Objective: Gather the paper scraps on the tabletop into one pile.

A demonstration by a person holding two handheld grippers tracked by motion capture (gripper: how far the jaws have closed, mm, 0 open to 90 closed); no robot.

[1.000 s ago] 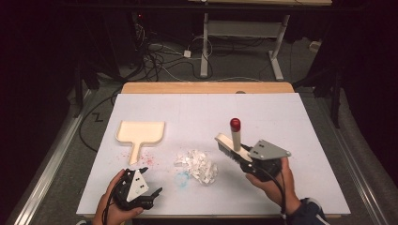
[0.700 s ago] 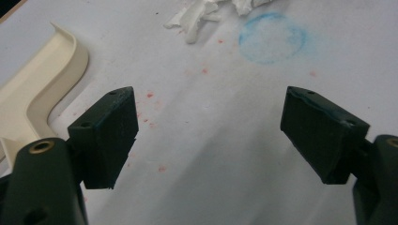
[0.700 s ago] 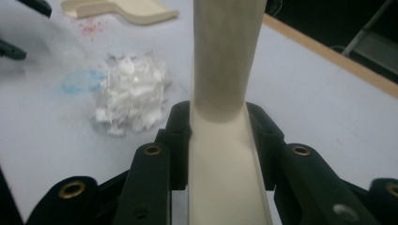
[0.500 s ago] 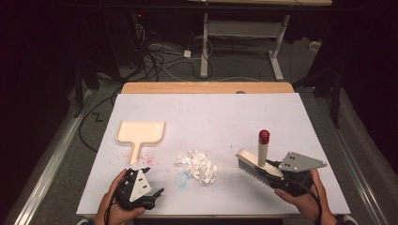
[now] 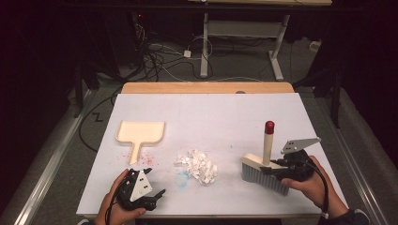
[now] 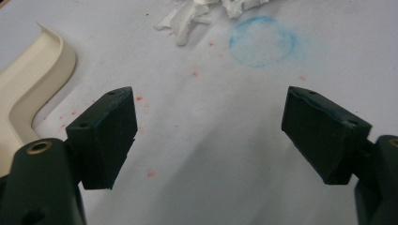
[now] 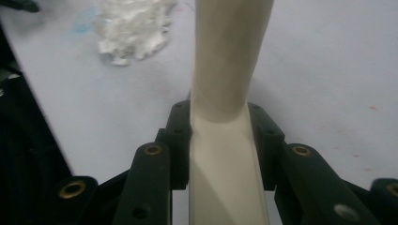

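Observation:
A cream brush (image 5: 261,171) with a red-tipped handle (image 5: 268,140) stands on its grey bristles at the table's right front, and my right gripper (image 5: 280,167) is shut on its back. In the right gripper view the cream handle (image 7: 225,70) rises between the closed jaws of that gripper (image 7: 220,136). A pile of white paper scraps (image 5: 197,165) lies left of the brush at mid-table. A cream dustpan (image 5: 140,131) lies flat farther left. My left gripper (image 5: 157,194) rests near the front left edge, open and empty (image 6: 209,126), facing the scraps (image 6: 197,11) and the dustpan's rim (image 6: 33,84).
The white table top (image 5: 211,117) bears a faint blue ring (image 6: 263,40) and red specks in front of the scraps. A wooden strip (image 5: 206,87) runs along the far edge. Cables (image 5: 155,61) and a desk frame (image 5: 204,47) stand on the floor beyond.
My right gripper has carried the brush to the right and a little nearer the front edge, away from the scraps. The left gripper has stayed put.

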